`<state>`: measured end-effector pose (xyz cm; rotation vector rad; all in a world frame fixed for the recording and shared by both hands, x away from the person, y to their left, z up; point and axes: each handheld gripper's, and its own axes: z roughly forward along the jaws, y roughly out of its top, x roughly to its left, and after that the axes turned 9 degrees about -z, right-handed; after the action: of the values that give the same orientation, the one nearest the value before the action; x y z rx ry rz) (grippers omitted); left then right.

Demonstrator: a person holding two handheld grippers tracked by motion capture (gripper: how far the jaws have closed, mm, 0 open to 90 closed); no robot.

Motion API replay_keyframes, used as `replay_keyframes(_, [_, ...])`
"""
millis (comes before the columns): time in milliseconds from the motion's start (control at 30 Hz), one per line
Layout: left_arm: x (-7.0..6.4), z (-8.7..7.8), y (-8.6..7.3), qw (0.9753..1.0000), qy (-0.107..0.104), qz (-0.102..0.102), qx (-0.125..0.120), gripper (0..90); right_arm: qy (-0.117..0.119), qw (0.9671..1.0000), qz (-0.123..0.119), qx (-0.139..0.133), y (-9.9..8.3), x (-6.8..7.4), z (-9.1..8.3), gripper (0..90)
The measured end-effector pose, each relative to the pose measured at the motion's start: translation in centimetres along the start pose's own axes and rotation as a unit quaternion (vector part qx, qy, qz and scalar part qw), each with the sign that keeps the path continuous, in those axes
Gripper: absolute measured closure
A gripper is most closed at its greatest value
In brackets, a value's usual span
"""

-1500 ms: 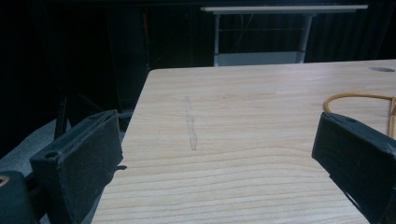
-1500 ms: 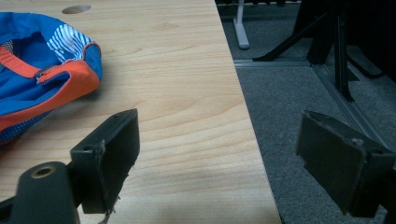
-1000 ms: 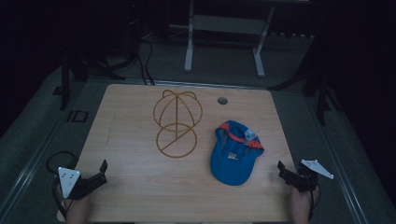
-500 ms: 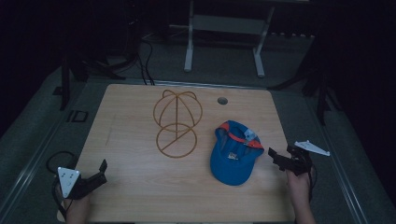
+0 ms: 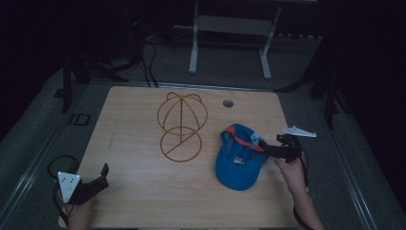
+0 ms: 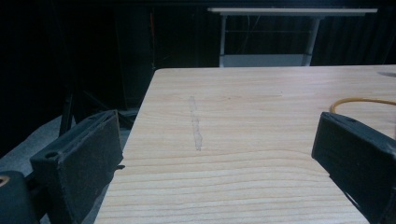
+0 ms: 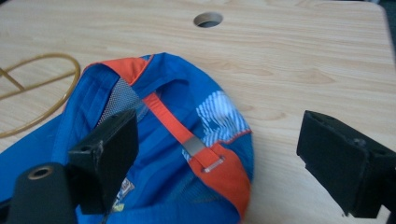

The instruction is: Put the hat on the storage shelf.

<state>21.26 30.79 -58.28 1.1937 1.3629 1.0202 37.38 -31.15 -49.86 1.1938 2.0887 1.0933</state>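
**Right gripper open over the back of the cap**

Your right gripper (image 5: 268, 147) sits at the right side of the table (image 5: 134, 120), with its tips just at the back edge of the blue cap (image 5: 237, 160). In the right gripper view its jaws stand wide apart and hold nothing: one jaw hangs over the cap's blue inside, the other over bare wood to the side of it, and the cap's orange strap (image 7: 184, 135) with its small metal clasp runs between them. Whether either jaw touches the fabric cannot be told from these views.

The cap lies upside down on the right half of the table, its opening facing up and its orange-trimmed back pointing toward your right gripper. It lies near the wire cap stand (image 5: 182, 125) but apart from it, to the stand's right and a little nearer to you. The stand rests flat in the middle of the table, a round loop and a domed frame joined together. A small round hole (image 5: 228, 103) in the tabletop lies beyond the cap, toward the far edge.

Your left gripper (image 5: 100, 176) rests low at the near left corner of the table, well apart from the cap and the stand. In the left gripper view its jaws are spread wide with only bare wood between them, and it grips nothing.
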Motion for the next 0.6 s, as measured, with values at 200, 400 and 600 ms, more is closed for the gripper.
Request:
replay_keyframes(200, [-0.1, 0.0, 0.0, 1.0, -0.004, 0.003, 0.0, 2.2, 0.012, 0.9995, -0.019, 0.023, 0.7, 0.4, 2.2, 13.6])
replay_keyframes(400, [0.0, 0.1, 0.0, 1.0, -0.005, -0.003, 0.0, 2.2, 0.012, 0.9973, -0.029, 0.067, 1.1, 0.3, 5.4, 16.0])
replay_keyframes(600, [0.0, 0.1, 0.0, 1.0, -0.008, -0.001, 0.002, 2.2, 0.004, 0.9948, -0.034, 0.096, 1.3, 0.1, 7.1, 19.5])
